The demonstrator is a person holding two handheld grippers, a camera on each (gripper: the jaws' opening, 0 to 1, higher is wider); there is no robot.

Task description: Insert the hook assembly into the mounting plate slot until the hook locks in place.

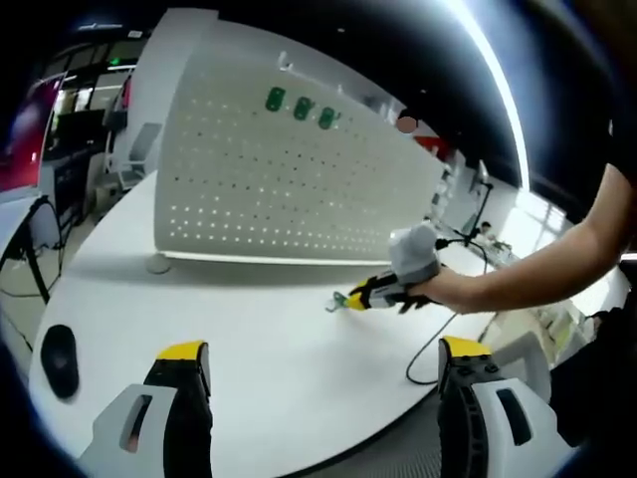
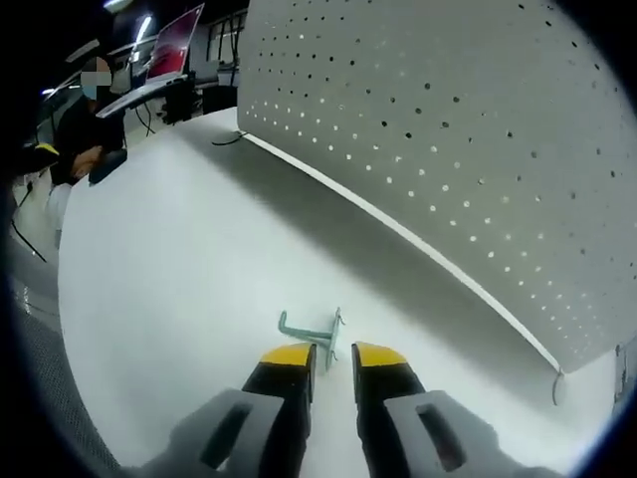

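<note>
**Q:** Where does the hook lie, and what stands near it?

**A:** In the right gripper view the green hook [image 2: 311, 334] lies flat on the white table [image 2: 169, 289], just ahead of the right gripper [image 2: 332, 358]. Its small flat end sits closest to the yellow tips, and its bent arm points away to the left. Behind it stands the pegboard [image 2: 448, 139], upright, with rows of small holes. In the left gripper view the hook [image 1: 340, 299] is a small green shape at the tip of the right gripper [image 1: 356, 298].

**Q:** How do the fingers of each gripper stand?

**A:** The jaws of the right gripper are drawn close, with a narrow gap between them. They hold nothing; the hook lies just beyond the tips, and whether it touches them cannot be told. The left gripper [image 1: 328, 354] has its jaws spread wide over bare table, holding nothing.

**Q:** What else does the left gripper view record?

**A:** A hand [image 1: 438, 289] grasps the right gripper, the arm [image 1: 557, 264] reaching in from the right. Three green hooks [image 1: 301, 106] hang high on the pegboard [image 1: 289, 179]. A black mouse [image 1: 59, 359] rests on the table [image 1: 279, 368] at left, and a dark cable [image 1: 430, 354] runs over the table's near edge.
</note>
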